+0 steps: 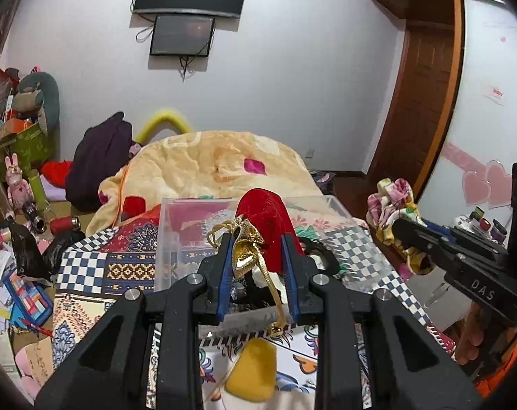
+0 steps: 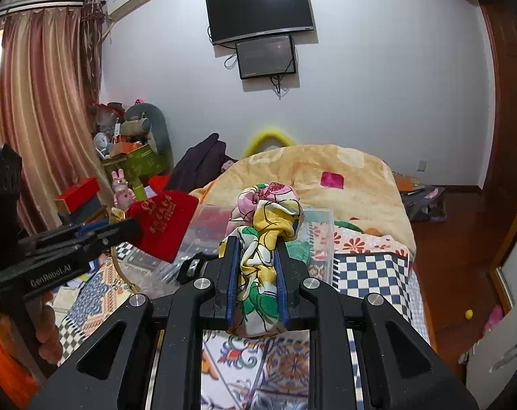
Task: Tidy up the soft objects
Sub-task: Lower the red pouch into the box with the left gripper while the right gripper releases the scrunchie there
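Note:
My left gripper (image 1: 258,239) is shut on a red velvet pouch (image 1: 268,218) with a gold drawstring, held above a clear plastic box (image 1: 176,235) on the bed. From the right wrist view the pouch (image 2: 163,225) hangs at the left, held by the left gripper (image 2: 128,229). My right gripper (image 2: 256,242) is shut on a floral cloth (image 2: 268,215) of yellow, pink and green, held in the air in front of the clear box (image 2: 320,218). In the left wrist view the cloth (image 1: 395,208) and right gripper (image 1: 400,227) show at the right.
A patterned quilt (image 1: 87,273) covers the bed, with a cream blanket (image 1: 207,164) heaped behind the box. A yellow soft piece (image 1: 251,372) lies below the left gripper. Clutter and toys (image 1: 19,205) fill the floor at left. A wardrobe (image 1: 480,119) stands at right.

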`<action>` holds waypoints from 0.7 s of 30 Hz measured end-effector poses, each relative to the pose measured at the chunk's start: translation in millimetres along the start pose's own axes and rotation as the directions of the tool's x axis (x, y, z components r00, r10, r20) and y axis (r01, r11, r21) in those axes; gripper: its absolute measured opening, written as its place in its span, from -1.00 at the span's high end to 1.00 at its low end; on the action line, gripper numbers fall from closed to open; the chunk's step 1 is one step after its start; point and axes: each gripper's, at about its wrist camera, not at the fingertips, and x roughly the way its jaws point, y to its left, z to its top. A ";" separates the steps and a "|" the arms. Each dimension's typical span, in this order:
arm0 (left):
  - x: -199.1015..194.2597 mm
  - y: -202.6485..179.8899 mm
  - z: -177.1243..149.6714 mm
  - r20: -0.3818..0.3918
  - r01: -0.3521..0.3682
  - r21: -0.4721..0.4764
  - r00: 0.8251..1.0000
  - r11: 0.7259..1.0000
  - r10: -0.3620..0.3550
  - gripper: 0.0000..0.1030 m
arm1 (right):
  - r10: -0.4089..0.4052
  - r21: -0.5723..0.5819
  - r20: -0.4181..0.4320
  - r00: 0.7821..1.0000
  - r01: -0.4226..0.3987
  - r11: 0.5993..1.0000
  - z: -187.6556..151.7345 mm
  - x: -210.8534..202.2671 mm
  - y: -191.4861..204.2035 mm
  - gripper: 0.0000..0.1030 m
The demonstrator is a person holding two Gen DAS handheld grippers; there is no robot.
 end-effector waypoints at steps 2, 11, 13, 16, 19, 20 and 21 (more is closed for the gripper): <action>11.6 1.1 -1.5 -0.024 0.004 -0.003 1.000 1.000 -0.004 0.48 | -0.007 0.002 -0.013 1.000 0.007 1.000 0.9 7.1 -2.0 0.65; 55.8 -5.9 -7.9 -0.133 0.028 0.008 0.991 1.000 -0.026 0.48 | -0.009 0.011 -0.109 0.994 0.010 1.000 -5.9 45.5 -6.6 0.65; 61.1 -9.2 -9.2 -0.146 0.028 0.017 0.989 0.999 -0.025 0.48 | -0.008 0.008 -0.131 0.991 0.009 1.000 -8.8 51.5 -5.7 0.65; 65.6 -9.4 -11.6 -0.162 0.025 0.026 0.987 0.999 -0.020 0.48 | -0.016 0.000 -0.152 0.988 0.016 1.000 -12.5 56.8 -4.8 0.65; 68.7 -8.4 -13.9 -0.178 0.025 0.026 0.984 0.999 -0.020 0.43 | -0.009 0.003 -0.173 0.985 0.010 1.000 -14.7 58.1 -5.6 0.58; 68.9 -8.3 -14.7 -0.184 0.027 0.024 0.983 0.999 -0.022 0.38 | -0.007 0.007 -0.176 0.984 0.008 1.000 -15.6 58.4 -6.7 0.46; 68.5 -8.2 -15.0 -0.186 0.028 0.022 0.982 0.999 -0.023 0.36 | -0.005 0.013 -0.177 0.984 0.008 1.000 -15.8 56.9 -7.6 0.38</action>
